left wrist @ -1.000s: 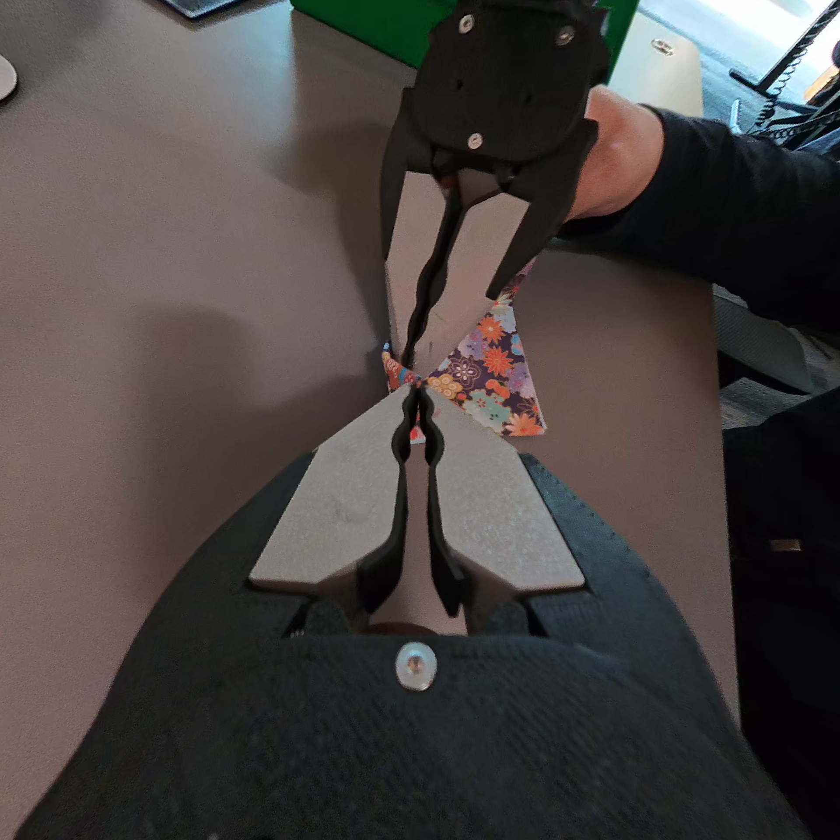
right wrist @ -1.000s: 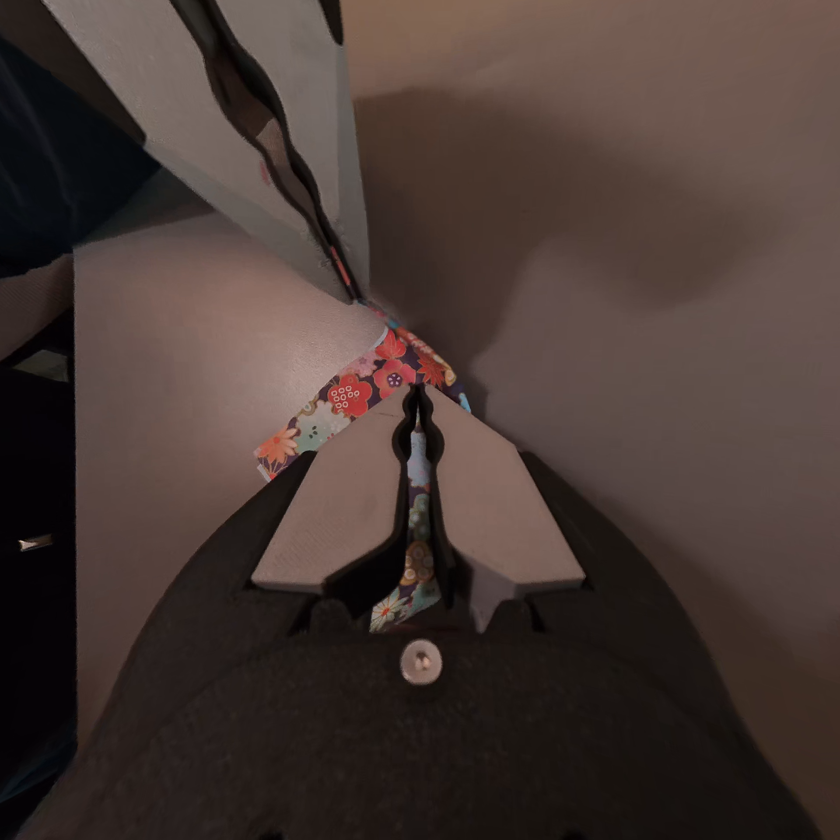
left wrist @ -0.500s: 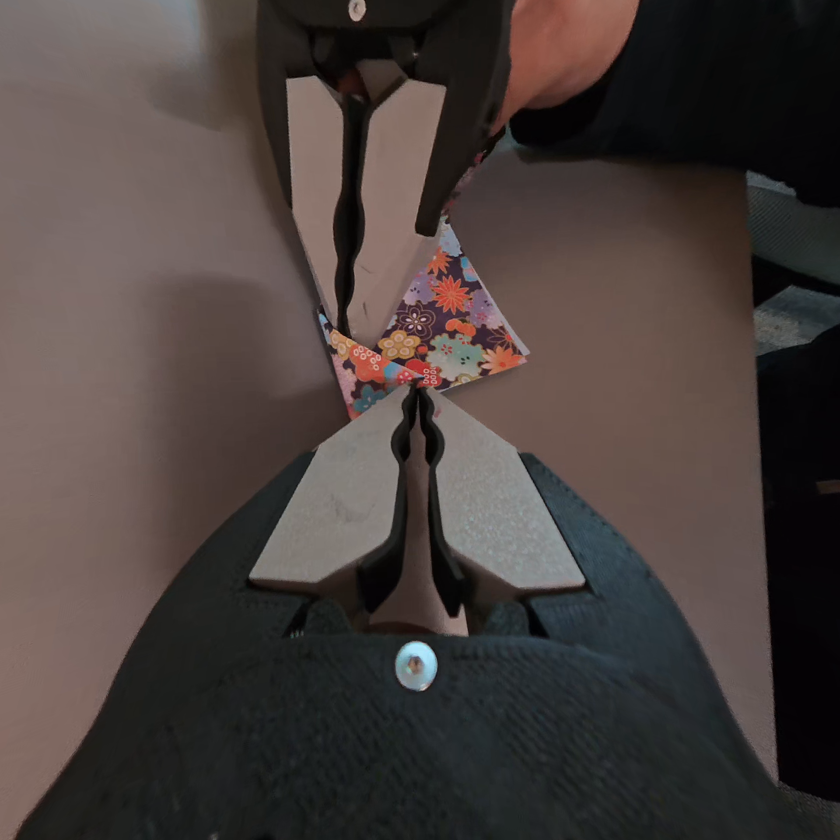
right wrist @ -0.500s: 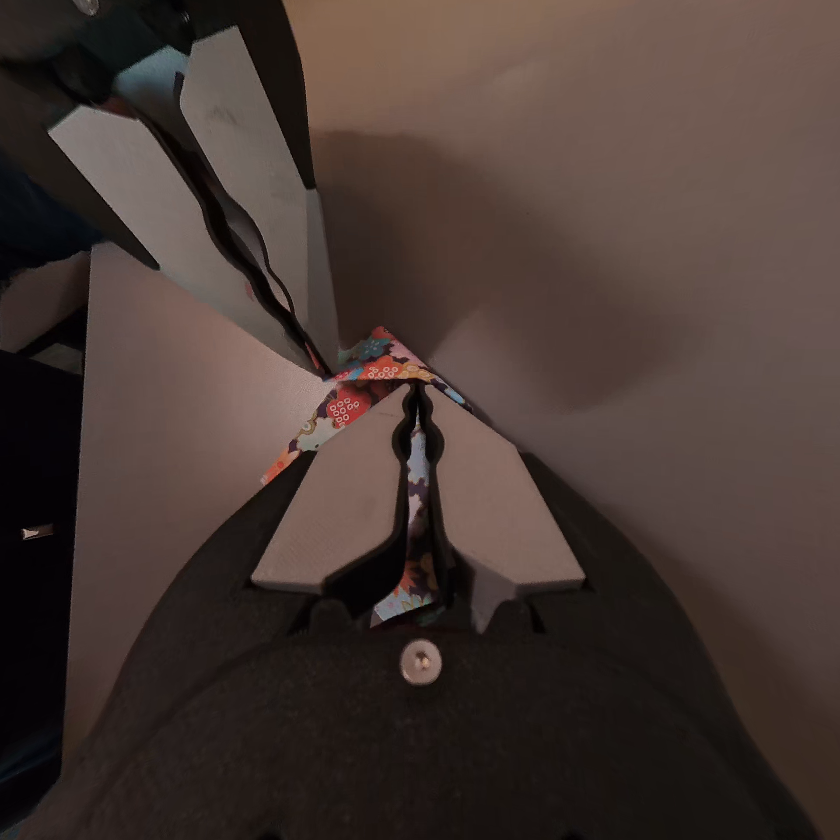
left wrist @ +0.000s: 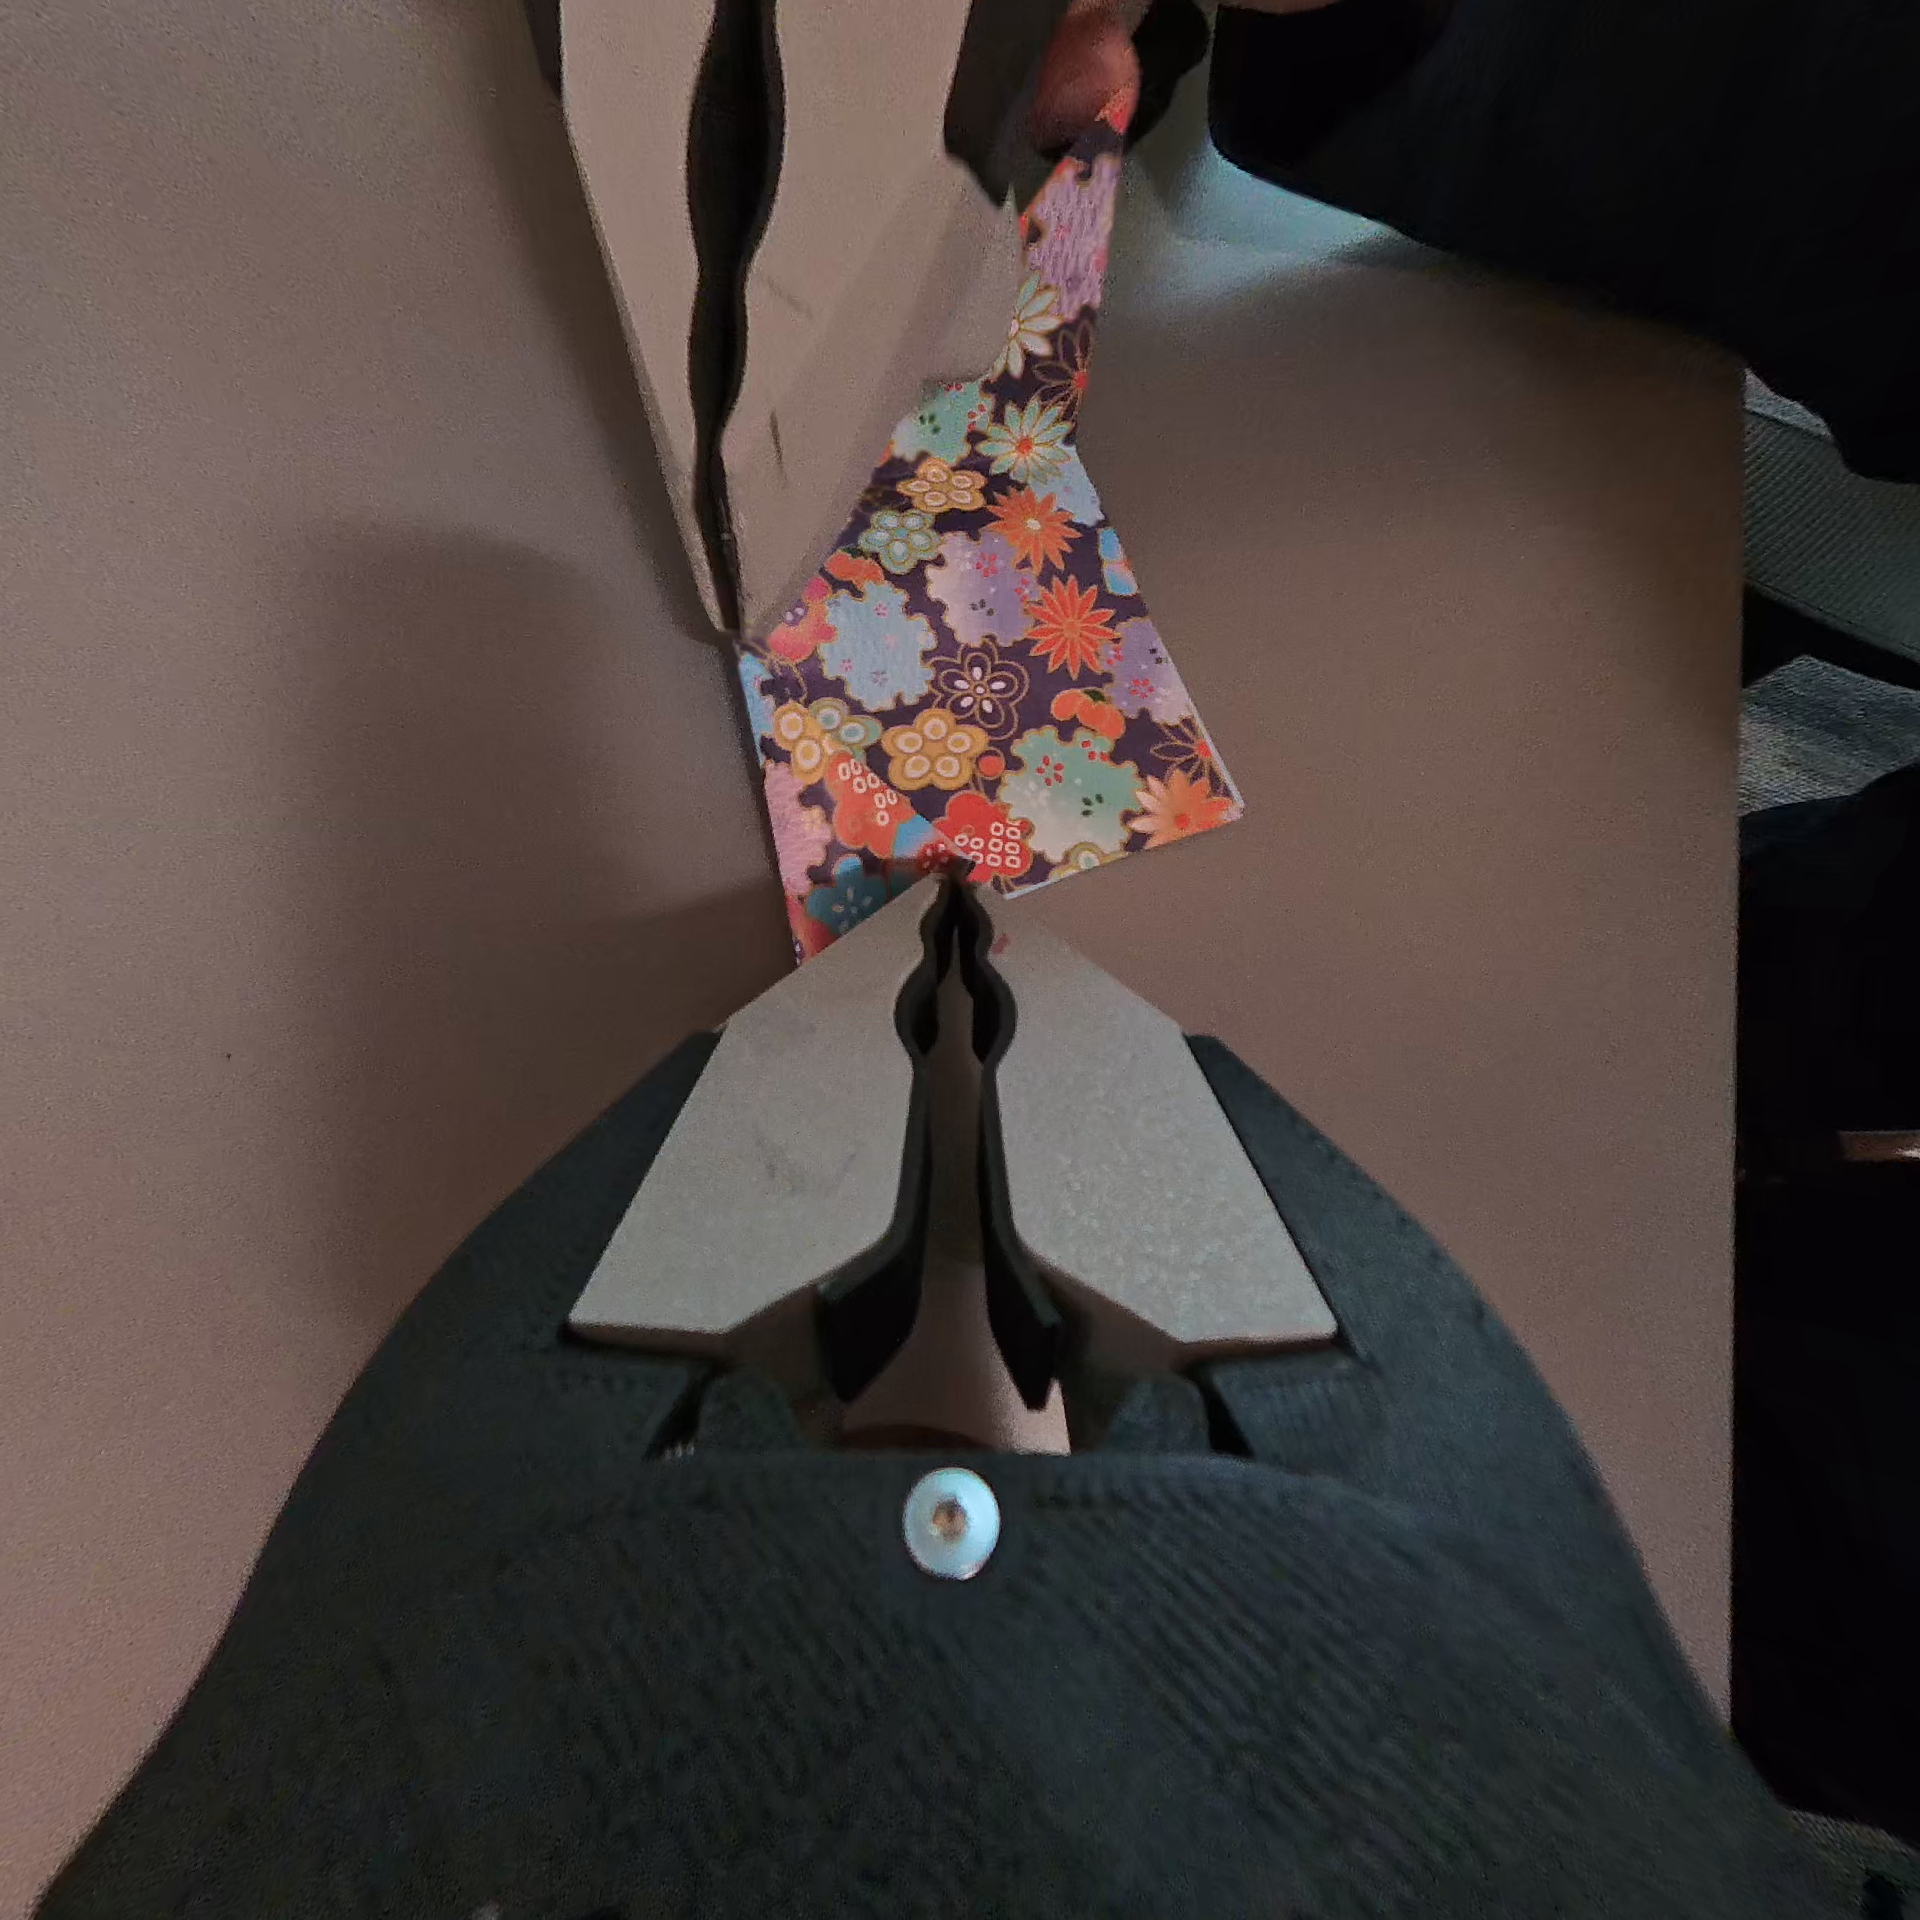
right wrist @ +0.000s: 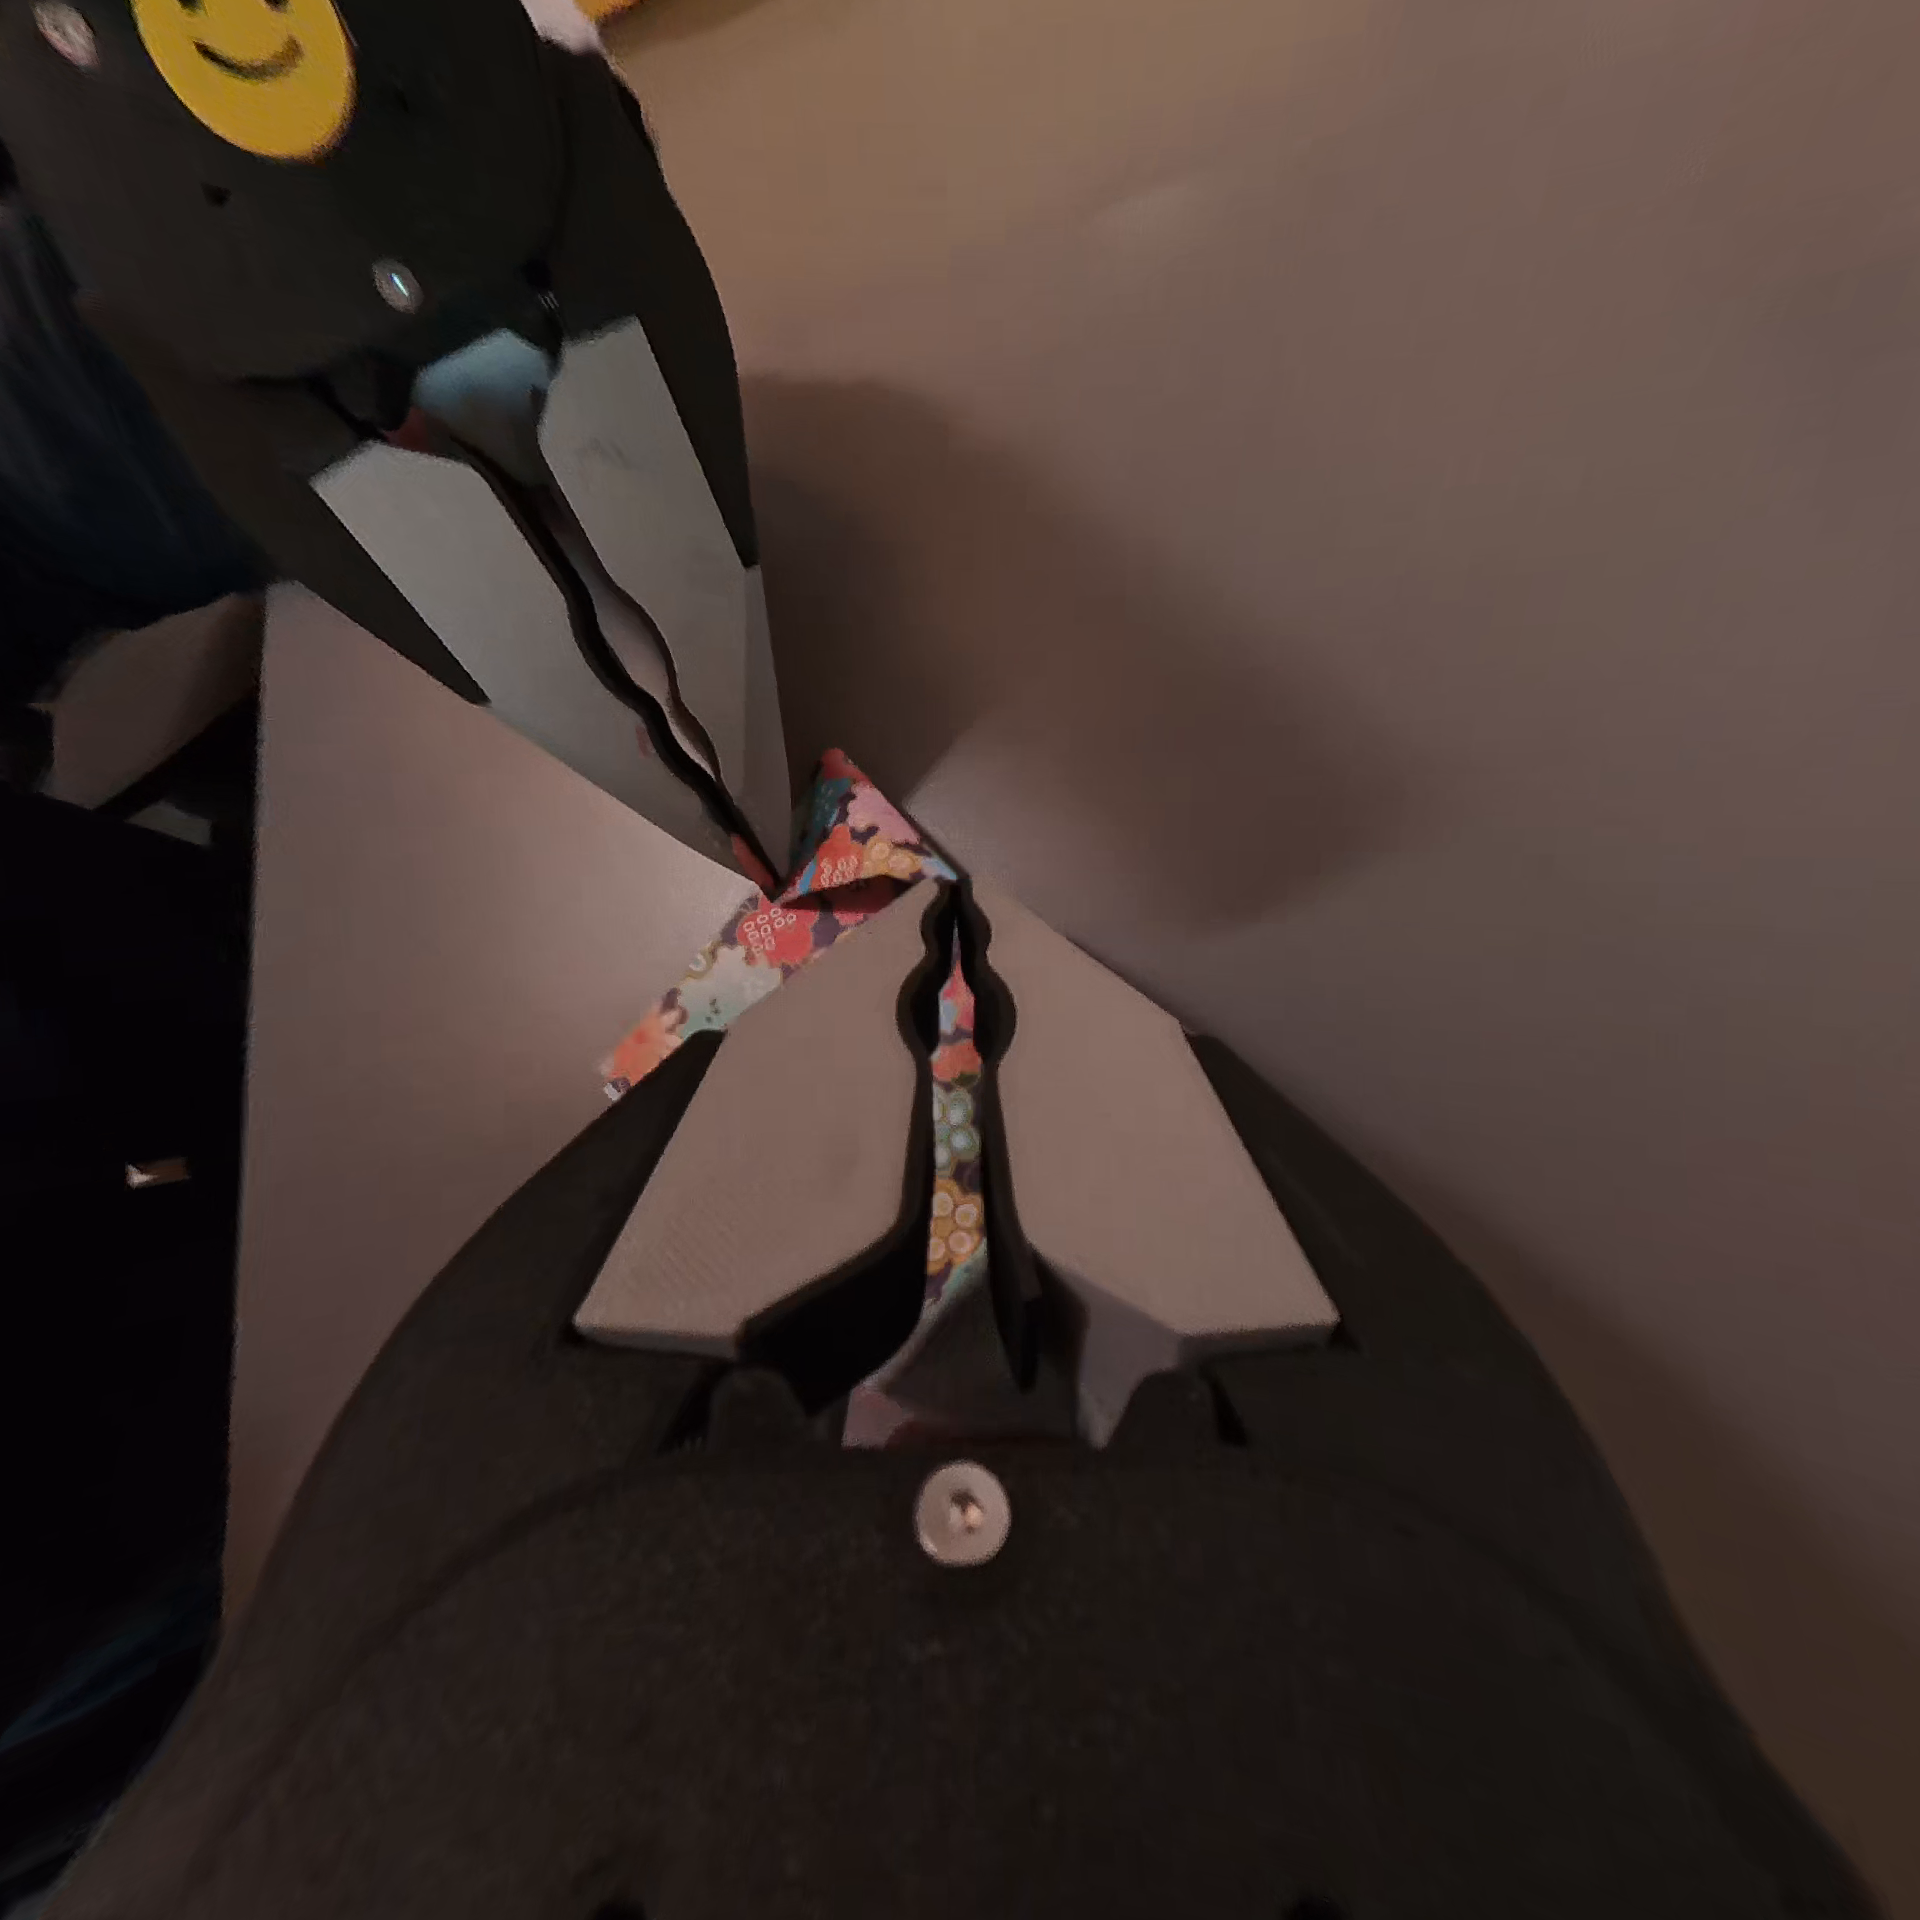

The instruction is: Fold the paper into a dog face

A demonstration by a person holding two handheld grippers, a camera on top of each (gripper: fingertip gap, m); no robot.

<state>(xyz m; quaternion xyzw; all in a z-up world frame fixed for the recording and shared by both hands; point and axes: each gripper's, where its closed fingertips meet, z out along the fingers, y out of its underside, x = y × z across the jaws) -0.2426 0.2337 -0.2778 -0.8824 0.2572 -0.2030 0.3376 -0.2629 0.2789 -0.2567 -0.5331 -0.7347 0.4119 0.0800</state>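
- Since a second ago, our two grippers have drawn closer together, and more of the dark floral-patterned folded paper (left wrist: 987,665) now shows, lifted between them above the table.
- We see the paper (right wrist: 842,883) folded into an angular shape, one corner sticking out to the side and a narrow strip running up toward a person's fingers (left wrist: 1081,73).
- Our left gripper (left wrist: 951,883) is clenched, its grey tips pinching the paper's lower point.
- Our right gripper (right wrist: 951,894) is clenched on the paper too; the patterned sheet runs down between its fingers.
- From the right wrist view, the left gripper (right wrist: 774,868) carries a round yellow smiley sticker (right wrist: 244,62).
- Beneath lies the plain beige-brown table (left wrist: 312,727), with a dark sleeve (left wrist: 1558,135) at the upper right.
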